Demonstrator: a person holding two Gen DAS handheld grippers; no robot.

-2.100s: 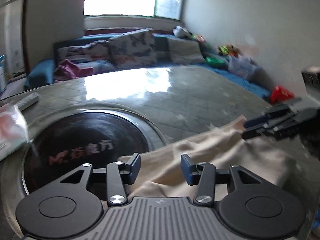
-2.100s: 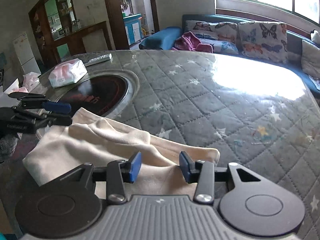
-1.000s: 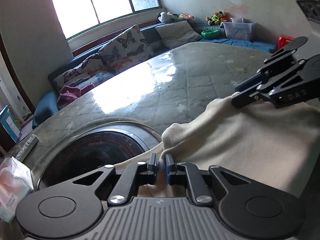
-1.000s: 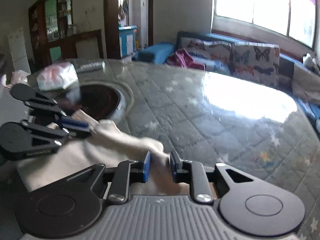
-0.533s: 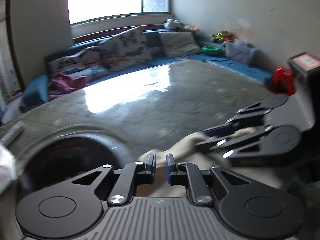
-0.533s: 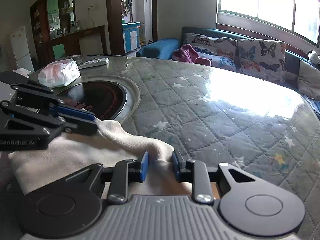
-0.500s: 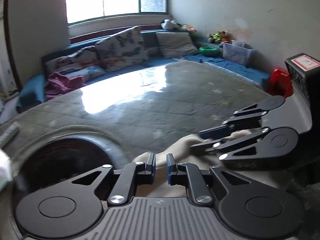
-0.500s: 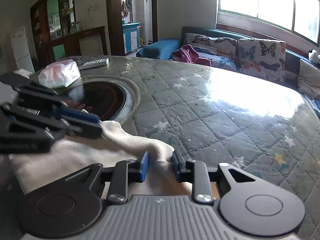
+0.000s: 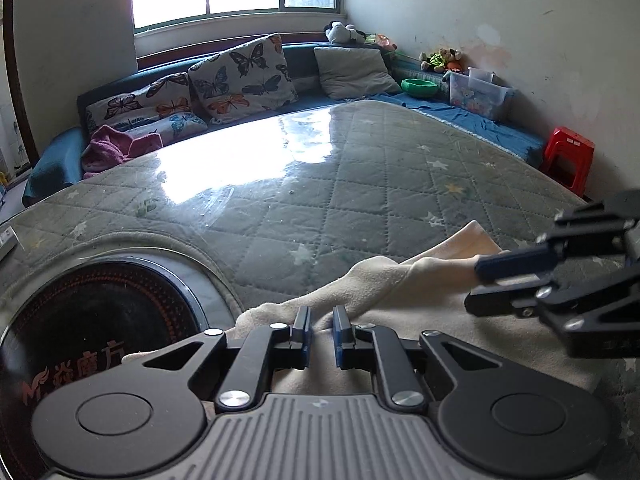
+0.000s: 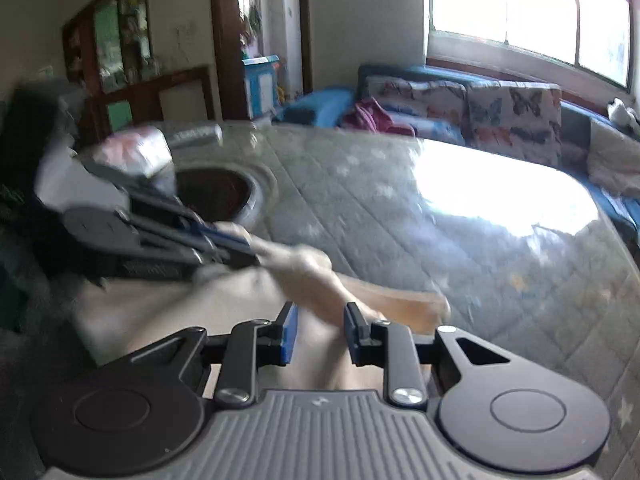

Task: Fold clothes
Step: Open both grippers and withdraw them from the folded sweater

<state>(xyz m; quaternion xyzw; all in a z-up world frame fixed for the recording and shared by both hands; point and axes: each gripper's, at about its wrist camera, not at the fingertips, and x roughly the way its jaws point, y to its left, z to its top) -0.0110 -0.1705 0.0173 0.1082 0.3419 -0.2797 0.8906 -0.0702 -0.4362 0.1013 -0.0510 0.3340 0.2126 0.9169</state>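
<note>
A cream garment (image 9: pixel 420 312) is spread on the near part of a round desk (image 9: pixel 360 184) covered by a grey quilted cloth with small stars under a glossy clear sheet. In the left wrist view, the left gripper (image 9: pixel 321 330) is seen low over the near edge of the garment, its blue-padded jaws drawn close together with a raised fold of the cream fabric pinched in the narrow gap between them. At the right of that view, the right gripper (image 9: pixel 492 280) is seen from the side, with an upper edge of the garment caught at its blue-tipped fingers. The right wrist view is blurred; there the right gripper's jaws have just been closing and stand a little wider than the left's, with a bunched ridge of the fabric held between the blue pads. The fabric is lifted in a taut ridge running between the two grippers, while the rest lies on the desk. A dark round hotplate (image 9: pixel 92 320) set into the desk is seen just left of the garment. A blue sofa with butterfly cushions (image 9: pixel 240 76) is seen beyond the desk, under a bright window.
</note>
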